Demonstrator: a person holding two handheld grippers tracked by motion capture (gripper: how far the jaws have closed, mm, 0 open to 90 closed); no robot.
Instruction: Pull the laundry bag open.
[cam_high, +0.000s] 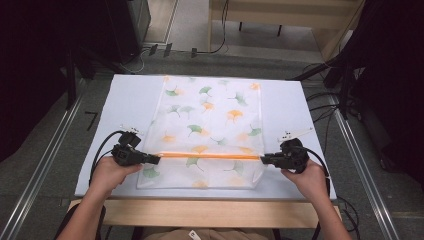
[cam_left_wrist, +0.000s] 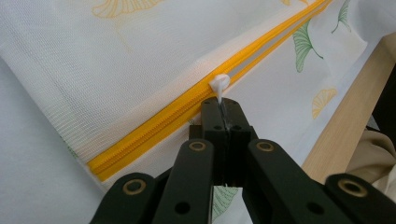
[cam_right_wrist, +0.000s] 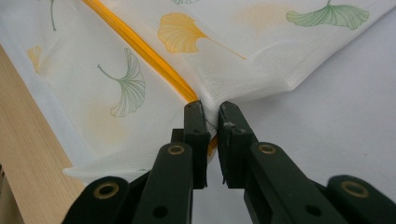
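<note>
We see the left gripper clamped on the white zipper pull just ahead; the right gripper pinches the thin, floppy white mesh laundry bag by its orange zipper end, the sturdiest hold

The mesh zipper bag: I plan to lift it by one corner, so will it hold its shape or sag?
The mesh bag would probably sag: its fabric puckers where the right hand-held gripper pinches the zipper's end. It looks light, being thin, see-through netting lying flat on the table. It may slide readily on that smooth surface.
</note>
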